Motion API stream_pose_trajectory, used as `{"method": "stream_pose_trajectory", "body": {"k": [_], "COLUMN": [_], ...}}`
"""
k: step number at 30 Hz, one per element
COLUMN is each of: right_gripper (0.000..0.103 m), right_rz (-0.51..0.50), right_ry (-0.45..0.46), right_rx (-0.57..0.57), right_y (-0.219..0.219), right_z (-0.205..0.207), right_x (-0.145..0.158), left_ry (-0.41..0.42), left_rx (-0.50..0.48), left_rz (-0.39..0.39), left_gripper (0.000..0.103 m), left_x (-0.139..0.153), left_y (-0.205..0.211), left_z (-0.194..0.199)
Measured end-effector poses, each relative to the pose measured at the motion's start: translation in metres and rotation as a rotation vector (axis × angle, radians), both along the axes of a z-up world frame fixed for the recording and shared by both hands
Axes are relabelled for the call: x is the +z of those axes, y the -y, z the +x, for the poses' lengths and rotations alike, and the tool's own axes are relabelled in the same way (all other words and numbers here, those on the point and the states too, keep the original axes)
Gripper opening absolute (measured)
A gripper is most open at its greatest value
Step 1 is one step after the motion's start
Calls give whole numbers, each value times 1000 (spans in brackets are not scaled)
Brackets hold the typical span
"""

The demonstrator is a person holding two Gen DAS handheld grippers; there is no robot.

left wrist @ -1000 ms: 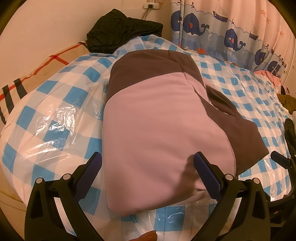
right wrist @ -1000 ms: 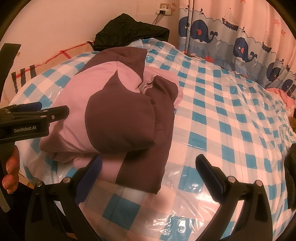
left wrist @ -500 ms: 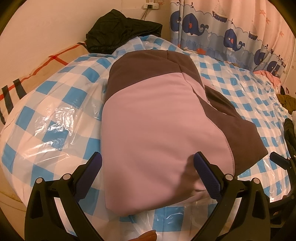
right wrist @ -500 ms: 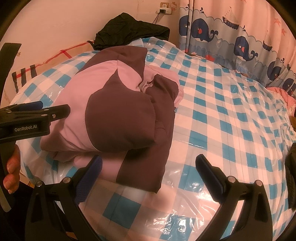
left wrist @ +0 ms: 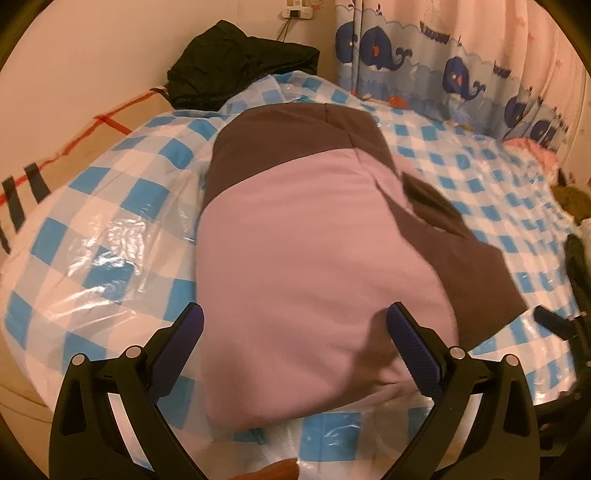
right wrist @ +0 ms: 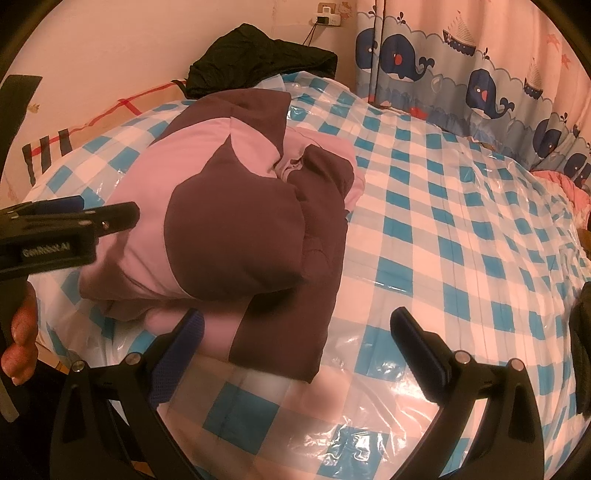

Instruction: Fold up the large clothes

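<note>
Both claws, left gripper (left wrist: 294, 328) and right gripper (right wrist: 295, 330), spread wide, empty; one folded jacket (right wrist: 236, 225) on checked bed (right wrist: 443, 240).

A blue and white checked bed cover (right wrist: 436, 229) under clear plastic fills the middle of the frame. At the top, a black garment (right wrist: 258, 55) lies against the wall, below a wall socket (right wrist: 327, 13). A whale curtain (right wrist: 480, 85) hangs upper right.
</note>
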State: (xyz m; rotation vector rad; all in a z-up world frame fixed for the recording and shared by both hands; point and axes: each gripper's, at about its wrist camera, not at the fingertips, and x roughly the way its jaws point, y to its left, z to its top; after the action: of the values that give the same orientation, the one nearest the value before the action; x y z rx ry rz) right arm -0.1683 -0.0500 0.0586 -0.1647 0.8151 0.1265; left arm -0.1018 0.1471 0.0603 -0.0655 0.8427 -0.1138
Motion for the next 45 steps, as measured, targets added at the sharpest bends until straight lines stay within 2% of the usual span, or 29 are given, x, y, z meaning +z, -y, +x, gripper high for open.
{"method": "stream_pose_trajectory", "body": {"k": [3, 12, 17, 21, 26, 30, 38, 45], "right_gripper": [97, 97, 97, 97, 97, 97, 97, 97], "right_rz": [-1, 0, 3, 3, 3, 4, 7, 28], "right_ry": [0, -2, -4, -4, -4, -4, -7, -23], "right_rx": [1, 0, 0, -1, -1, -1, -2, 0], "right_y": [0, 1, 4, 4, 4, 5, 8, 14], "right_z": [0, 1, 0, -1, -1, -1, -4, -6], "right_x": [0, 0, -1, -2, -2, -2, -3, -7], "left_ry": [-8, -12, 16, 30, 23, -15, 11, 0], "left_rx": [-5, -13, 17, 23, -5, -63, -99, -102], "left_rz": [-40, 45, 142, 180, 132, 51, 74, -15], "left_gripper": [95, 95, 95, 95, 95, 95, 95, 95], "left_x": [-1, 0, 3, 5, 7, 7, 14, 11], "left_y": [-3, 9, 15, 20, 21, 21, 31, 21], "left_z": [0, -2, -6, -9, -11, -8, -13, -12]}}
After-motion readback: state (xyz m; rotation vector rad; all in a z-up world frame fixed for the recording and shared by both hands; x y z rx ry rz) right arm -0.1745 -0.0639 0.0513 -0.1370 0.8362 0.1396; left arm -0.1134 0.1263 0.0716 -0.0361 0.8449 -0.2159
